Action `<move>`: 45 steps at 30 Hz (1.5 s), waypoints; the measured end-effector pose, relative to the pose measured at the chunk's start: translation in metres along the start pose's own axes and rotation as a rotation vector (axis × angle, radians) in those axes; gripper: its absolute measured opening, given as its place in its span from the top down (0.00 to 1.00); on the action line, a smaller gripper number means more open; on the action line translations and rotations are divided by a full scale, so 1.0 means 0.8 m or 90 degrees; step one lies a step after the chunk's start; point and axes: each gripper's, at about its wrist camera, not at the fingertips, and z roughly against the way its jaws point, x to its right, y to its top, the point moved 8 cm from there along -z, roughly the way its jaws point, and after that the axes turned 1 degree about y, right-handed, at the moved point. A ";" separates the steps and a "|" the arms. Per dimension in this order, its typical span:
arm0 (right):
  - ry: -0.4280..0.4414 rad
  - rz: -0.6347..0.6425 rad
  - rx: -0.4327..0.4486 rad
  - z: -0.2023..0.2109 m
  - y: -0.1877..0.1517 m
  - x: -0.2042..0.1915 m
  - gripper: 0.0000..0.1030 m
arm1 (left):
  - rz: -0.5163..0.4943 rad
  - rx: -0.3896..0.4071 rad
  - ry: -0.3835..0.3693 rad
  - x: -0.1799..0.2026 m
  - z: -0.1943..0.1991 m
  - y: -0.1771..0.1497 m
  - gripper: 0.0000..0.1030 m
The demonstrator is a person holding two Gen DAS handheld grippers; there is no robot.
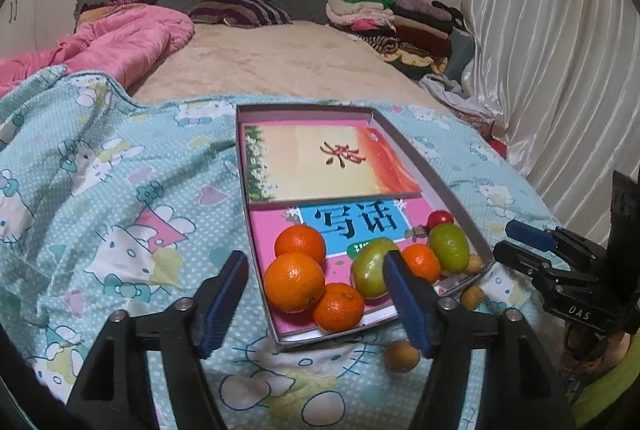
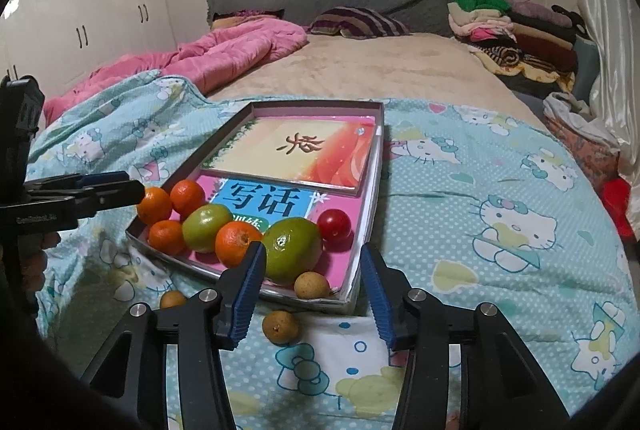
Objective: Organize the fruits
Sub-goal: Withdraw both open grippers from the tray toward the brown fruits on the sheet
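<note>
A shallow box tray (image 1: 448,186) (image 2: 376,166) lies on the bed with two books inside. At its near end sit several oranges (image 1: 294,282) (image 2: 236,244), two green fruits (image 1: 374,266) (image 2: 292,250), a red fruit (image 1: 440,219) (image 2: 335,224) and a small brown fruit (image 2: 311,285). Two more brown fruits (image 1: 402,356) (image 2: 280,326) lie on the bedsheet just outside the tray. My left gripper (image 1: 316,266) is open and empty above the tray's near edge. My right gripper (image 2: 314,262) is open and empty at the tray's near right corner; it shows at the right in the left wrist view (image 1: 516,238).
The tray rests on a teal cartoon-print sheet (image 1: 120,230) (image 2: 500,210). A pink quilt (image 1: 120,42) (image 2: 224,58) lies behind at the left, folded clothes (image 1: 392,14) (image 2: 512,26) at the back right, and a white curtain (image 1: 560,50) along the right side.
</note>
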 end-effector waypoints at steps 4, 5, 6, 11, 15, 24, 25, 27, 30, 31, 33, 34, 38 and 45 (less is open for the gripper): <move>0.001 -0.003 0.011 0.007 0.004 0.000 0.48 | -0.003 0.019 0.001 0.006 0.016 0.006 0.24; 0.001 -0.002 0.013 0.008 0.005 0.000 0.48 | -0.003 0.024 0.001 0.007 0.019 0.007 0.22; 0.001 -0.002 0.015 0.010 0.006 -0.001 0.48 | -0.002 0.029 0.003 0.008 0.023 0.008 0.18; 0.006 -0.007 0.030 0.023 0.010 -0.005 0.44 | 0.003 0.035 0.002 0.020 0.035 0.005 0.14; 0.007 0.000 0.040 0.037 0.011 -0.011 0.44 | -0.011 0.032 0.006 0.037 0.039 -0.006 0.11; 0.014 0.005 0.060 0.065 0.000 -0.021 0.40 | -0.042 0.009 0.002 0.067 0.035 -0.039 0.09; 0.016 0.003 0.057 0.066 -0.004 -0.021 0.40 | -0.044 0.006 0.001 0.067 0.034 -0.043 0.09; 0.012 0.004 0.050 0.066 -0.011 -0.019 0.40 | -0.051 -0.001 0.003 0.069 0.032 -0.052 0.09; 0.006 0.004 0.038 0.065 -0.020 -0.019 0.40 | -0.065 -0.017 -0.002 0.072 0.029 -0.068 0.09; 0.006 0.003 0.036 0.064 -0.022 -0.018 0.40 | -0.067 -0.024 -0.002 0.071 0.027 -0.073 0.09; 0.006 0.000 0.026 0.060 -0.028 -0.017 0.40 | -0.067 -0.036 -0.010 0.073 0.023 -0.082 0.09; 0.004 0.001 0.021 0.057 -0.031 -0.017 0.40 | -0.067 -0.044 -0.013 0.074 0.020 -0.085 0.09; 0.000 0.005 0.004 0.049 -0.041 -0.017 0.40 | -0.072 -0.054 -0.015 0.076 0.010 -0.094 0.09; 0.002 0.020 -0.032 0.026 -0.058 -0.022 0.40 | -0.062 -0.076 -0.017 0.067 -0.009 -0.104 0.18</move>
